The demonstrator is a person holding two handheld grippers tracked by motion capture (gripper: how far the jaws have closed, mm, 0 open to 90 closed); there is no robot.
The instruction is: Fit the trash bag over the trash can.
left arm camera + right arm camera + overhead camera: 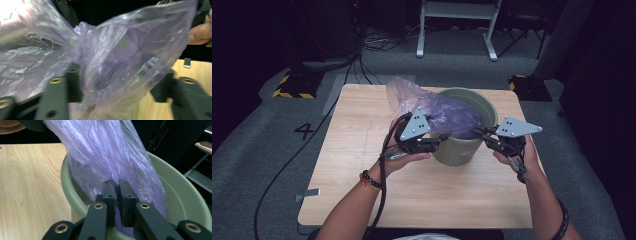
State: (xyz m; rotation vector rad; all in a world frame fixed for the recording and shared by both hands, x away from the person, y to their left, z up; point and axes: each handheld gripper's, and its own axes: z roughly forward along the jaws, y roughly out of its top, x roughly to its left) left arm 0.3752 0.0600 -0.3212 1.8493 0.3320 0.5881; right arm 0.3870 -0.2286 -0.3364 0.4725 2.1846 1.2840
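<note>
A pale green bin (460,151) stands on the wooden table (357,150), right of middle. A thin purple see-through bag (437,107) lies over its near-left rim and down inside. My left gripper (442,138) is at the bin's left side. In the left gripper view its jaws stand wide apart, left gripper (120,75) open, with loose bag film (120,45) bunched between them. My right gripper (477,131) reaches over the bin's right rim. In the right gripper view the right gripper (117,182) is shut on a fold of the bag (105,152) above the bin's rim (175,185).
A small grey tag (307,195) hangs off the table's near-left edge. Cables run over the grey floor on the left. Two black bases with yellow stripes (294,86) flank the table's far corners. A white stand (457,30) is behind.
</note>
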